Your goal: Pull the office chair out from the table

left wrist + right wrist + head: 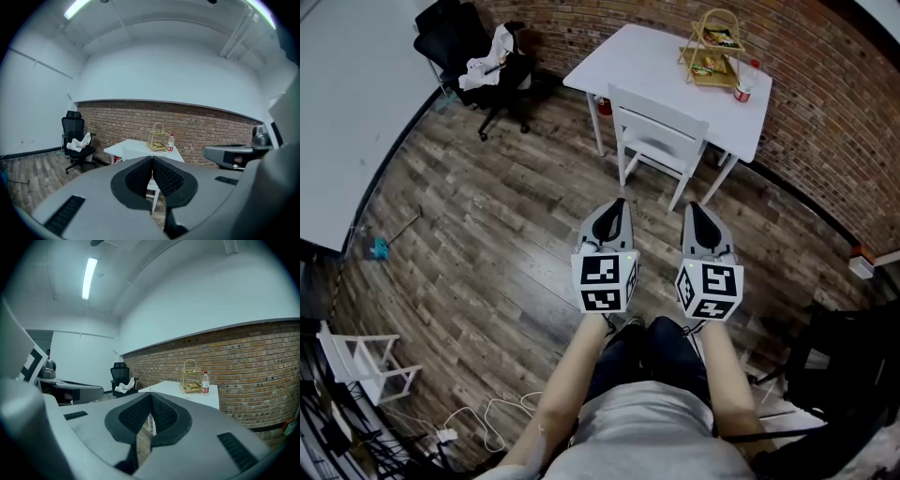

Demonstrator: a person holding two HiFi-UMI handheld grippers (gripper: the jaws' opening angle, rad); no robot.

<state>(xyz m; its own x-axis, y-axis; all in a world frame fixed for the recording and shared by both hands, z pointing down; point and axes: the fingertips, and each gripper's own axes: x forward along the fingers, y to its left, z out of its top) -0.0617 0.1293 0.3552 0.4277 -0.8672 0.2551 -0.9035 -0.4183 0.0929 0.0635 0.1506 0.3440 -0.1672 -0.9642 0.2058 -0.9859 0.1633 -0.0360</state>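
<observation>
Left gripper [618, 204] and right gripper [695, 208] both closed tight and empty, aiming at the white table [647, 58].

I'm holding both forearms stretched out ahead of me, grippers side by side and tipping slightly down over the wood floor [487, 216]. Each pair of jaws is pressing pad to pad with nothing between. A white chair [654, 141] is sitting tucked at the table. The black office chair [448, 33], with a white cloth [487, 58] draped on it, is standing well apart near the brick wall [825, 112].

Black wheeled office chair [450, 33], upright far left, white cloth [487, 58] on seat, well apart from white worktop [642, 61], white chair [659, 141] standing at its near side.
</observation>
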